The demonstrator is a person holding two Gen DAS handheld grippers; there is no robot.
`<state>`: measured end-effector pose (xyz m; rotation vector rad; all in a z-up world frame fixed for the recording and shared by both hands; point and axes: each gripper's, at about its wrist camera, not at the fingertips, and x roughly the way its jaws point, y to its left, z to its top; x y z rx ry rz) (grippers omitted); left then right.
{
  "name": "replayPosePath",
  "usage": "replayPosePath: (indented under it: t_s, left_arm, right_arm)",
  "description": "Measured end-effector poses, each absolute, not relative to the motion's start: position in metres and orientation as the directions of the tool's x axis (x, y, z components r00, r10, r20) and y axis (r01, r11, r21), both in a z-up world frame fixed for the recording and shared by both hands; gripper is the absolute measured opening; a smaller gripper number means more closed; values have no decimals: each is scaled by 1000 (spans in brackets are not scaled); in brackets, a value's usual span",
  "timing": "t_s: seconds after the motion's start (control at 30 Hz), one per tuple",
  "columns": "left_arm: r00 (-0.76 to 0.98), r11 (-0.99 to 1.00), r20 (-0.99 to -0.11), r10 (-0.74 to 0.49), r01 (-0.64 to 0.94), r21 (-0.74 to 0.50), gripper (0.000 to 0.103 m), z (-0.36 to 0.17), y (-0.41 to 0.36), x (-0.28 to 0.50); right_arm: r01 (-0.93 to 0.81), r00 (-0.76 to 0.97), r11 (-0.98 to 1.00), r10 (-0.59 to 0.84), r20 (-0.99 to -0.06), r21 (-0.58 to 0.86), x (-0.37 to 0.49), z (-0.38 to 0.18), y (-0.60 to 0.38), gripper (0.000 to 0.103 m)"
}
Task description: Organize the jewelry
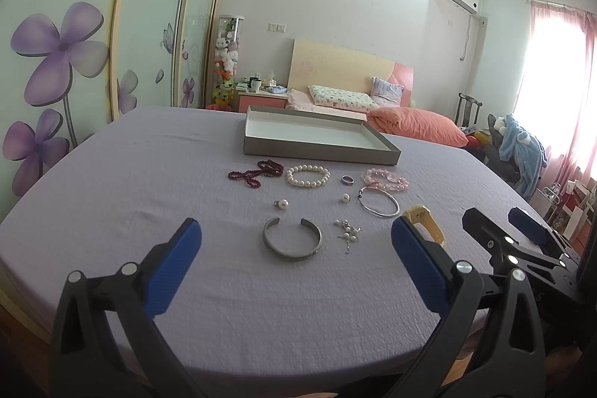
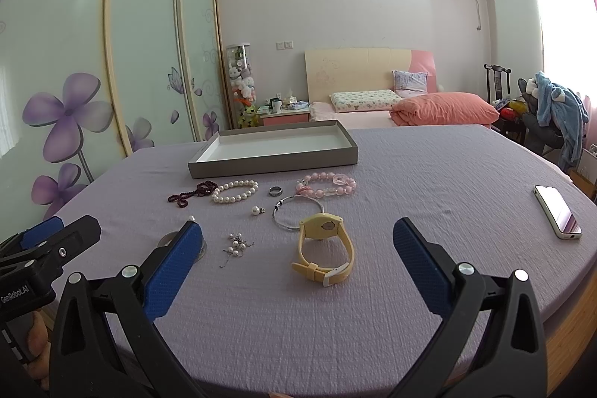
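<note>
Nothing has gone into the tray (image 1: 321, 152) yet; its white floor is bare, and all the jewelry lies on the lilac cloth of the bench (image 1: 149, 181) in front of it. Both grippers hover low over the near edge, each with its 2 fingers spread wide and holding nothing.

The left gripper (image 1: 294, 248) is lined up on the grey cuff bangle (image 1: 291, 240), which lies flat with its gap facing the tray. The right gripper (image 2: 298, 252) frames the yellow watch (image 2: 324, 250), whose strap stands up in a loop. So the step in hand looks like a first pick, 1 piece per gripper.

To do it well, the person should take the tall, firm pieces first. The watch strap offers a raised wall to pinch across. The cuff is thin and flat, so 1 finger should go inside the ring and 1 outside, pressing lightly into the cloth (which is soft and may bunch).

The small earring cluster (image 1: 347, 233) lies just beside the cuff, and a pearl stud (image 1: 282, 204) is near it on the far side; a sweeping approach could scatter them, so coming straight down is safer. The silver bangle (image 2: 297, 216) touches the watch's far end, and may drag along.

A phone (image 2: 558, 211) lies well apart on the right.
</note>
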<state>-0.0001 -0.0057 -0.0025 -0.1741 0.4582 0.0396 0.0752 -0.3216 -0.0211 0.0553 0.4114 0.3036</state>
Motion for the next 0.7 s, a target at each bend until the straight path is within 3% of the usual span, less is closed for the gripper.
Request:
replayPosePath:
  t_s: [0.7]
  left_arm:
    - [895,985,-446,-3,-75,-158,101,-13,-7,2]
  right_arm:
    - [-279,873,953,301,-382,114,75,-21,-327,102]
